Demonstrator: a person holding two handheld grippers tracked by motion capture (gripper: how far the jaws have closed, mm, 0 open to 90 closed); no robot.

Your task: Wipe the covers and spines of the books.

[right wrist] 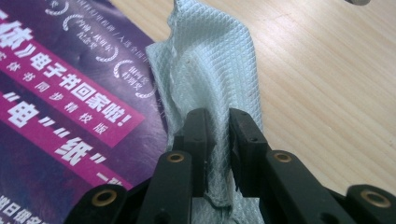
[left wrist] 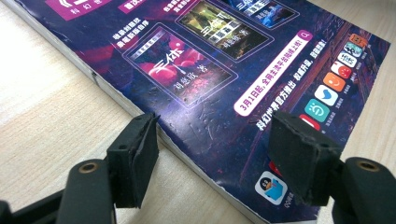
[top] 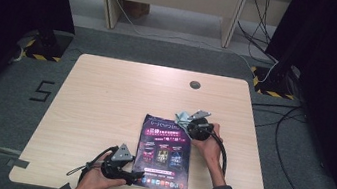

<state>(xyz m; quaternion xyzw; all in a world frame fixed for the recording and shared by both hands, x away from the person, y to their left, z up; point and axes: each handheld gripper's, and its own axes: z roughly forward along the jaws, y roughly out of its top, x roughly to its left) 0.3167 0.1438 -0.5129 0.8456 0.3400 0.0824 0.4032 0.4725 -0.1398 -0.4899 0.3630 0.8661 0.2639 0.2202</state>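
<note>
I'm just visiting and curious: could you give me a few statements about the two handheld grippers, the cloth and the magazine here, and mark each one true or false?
1. The right gripper is shut on the pale cloth. True.
2. The magazine lies flat on the table. True.
3. The left gripper is clamped on the magazine. False: its jaws stand open at the magazine's near corner.
4. The cloth is dark red. False: it is pale blue-green with a woven grid.

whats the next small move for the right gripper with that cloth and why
Probably drag the pale blue cloth across the magazine's cover. The right gripper is shut on the cloth at the cover's top right edge, and the left gripper, jaws open, straddles the near corner to steady it.
</note>
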